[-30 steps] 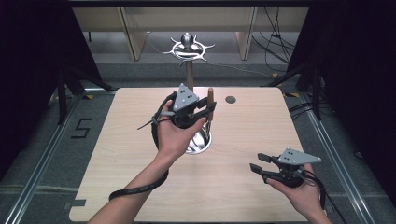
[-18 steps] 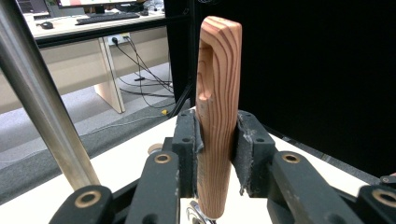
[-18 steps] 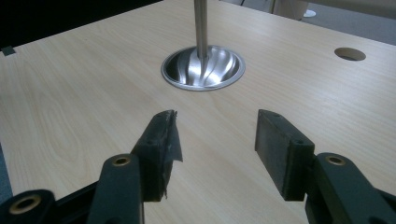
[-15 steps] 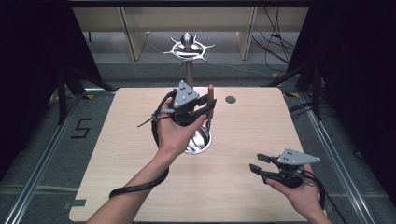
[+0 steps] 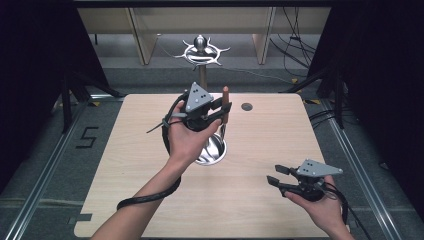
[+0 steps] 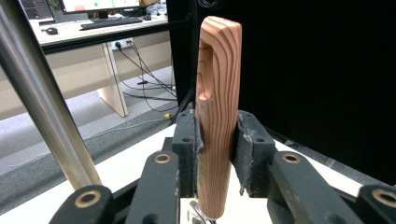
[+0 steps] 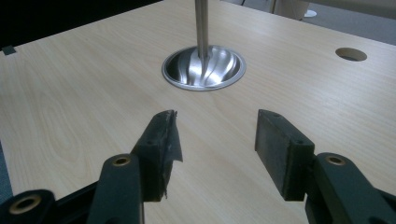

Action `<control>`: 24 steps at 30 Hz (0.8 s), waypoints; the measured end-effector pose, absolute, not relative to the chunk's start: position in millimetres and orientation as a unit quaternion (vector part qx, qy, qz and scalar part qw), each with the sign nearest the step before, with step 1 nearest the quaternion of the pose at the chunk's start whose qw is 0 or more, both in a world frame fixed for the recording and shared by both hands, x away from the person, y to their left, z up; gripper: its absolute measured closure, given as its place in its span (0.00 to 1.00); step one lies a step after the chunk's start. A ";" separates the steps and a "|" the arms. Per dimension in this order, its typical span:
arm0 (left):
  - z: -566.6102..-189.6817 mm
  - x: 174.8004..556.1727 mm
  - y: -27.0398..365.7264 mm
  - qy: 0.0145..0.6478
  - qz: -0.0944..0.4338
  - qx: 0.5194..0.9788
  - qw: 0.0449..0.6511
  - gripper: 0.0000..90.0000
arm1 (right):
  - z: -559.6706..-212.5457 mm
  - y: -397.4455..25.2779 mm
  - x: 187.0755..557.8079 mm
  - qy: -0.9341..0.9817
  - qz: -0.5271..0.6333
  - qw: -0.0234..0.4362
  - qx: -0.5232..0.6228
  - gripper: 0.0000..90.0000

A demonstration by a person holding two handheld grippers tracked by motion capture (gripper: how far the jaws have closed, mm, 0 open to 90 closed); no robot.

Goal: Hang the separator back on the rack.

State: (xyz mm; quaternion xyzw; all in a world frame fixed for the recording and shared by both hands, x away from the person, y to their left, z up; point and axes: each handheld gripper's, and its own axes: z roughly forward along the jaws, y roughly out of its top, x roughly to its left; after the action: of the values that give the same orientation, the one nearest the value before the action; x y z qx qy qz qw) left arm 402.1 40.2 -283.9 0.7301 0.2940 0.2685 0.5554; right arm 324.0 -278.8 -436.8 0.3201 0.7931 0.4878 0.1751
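I hold a wooden handle (image 6: 217,116) upright, clamped between the left gripper (image 5: 216,111) jaws, raised beside the stand's steel pole (image 6: 44,105) above its round metal base (image 7: 204,68). I judge it could knock the pole or slip, being gripped low down. My right gripper (image 7: 212,140) idles spread apart, empty, over the table (image 5: 270,145).
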 end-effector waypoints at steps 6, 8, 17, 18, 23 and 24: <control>-279.6 402.8 38.2 0.290 0.272 0.731 0.555 0.79 | -436.4 -278.0 323.0 0.792 0.488 0.169 0.326 0.54; -278.5 403.3 37.7 0.290 0.272 0.730 0.555 0.79 | -436.1 -279.0 324.0 0.794 0.487 0.172 0.319 0.54; -274.0 404.4 36.1 0.293 0.272 0.727 0.558 0.79 | -436.9 -278.3 324.1 0.794 0.488 0.172 0.320 0.54; -273.7 404.4 35.9 0.294 0.271 0.727 0.558 0.79 | -437.1 -277.5 323.2 0.790 0.490 0.170 0.326 0.54; -272.0 406.9 36.1 0.286 0.277 0.731 0.555 0.79 | -437.7 -277.4 324.3 0.789 0.494 0.180 0.318 0.54; -271.9 406.8 35.5 0.290 0.274 0.729 0.556 0.79 | -437.2 -277.7 324.1 0.791 0.492 0.178 0.317 0.54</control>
State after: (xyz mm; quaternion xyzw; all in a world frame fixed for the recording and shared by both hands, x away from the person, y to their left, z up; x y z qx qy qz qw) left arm 406.8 35.5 -271.9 0.7291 0.2896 0.2740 0.5563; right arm 324.1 -277.7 -437.2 0.3174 0.7909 0.4921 0.1777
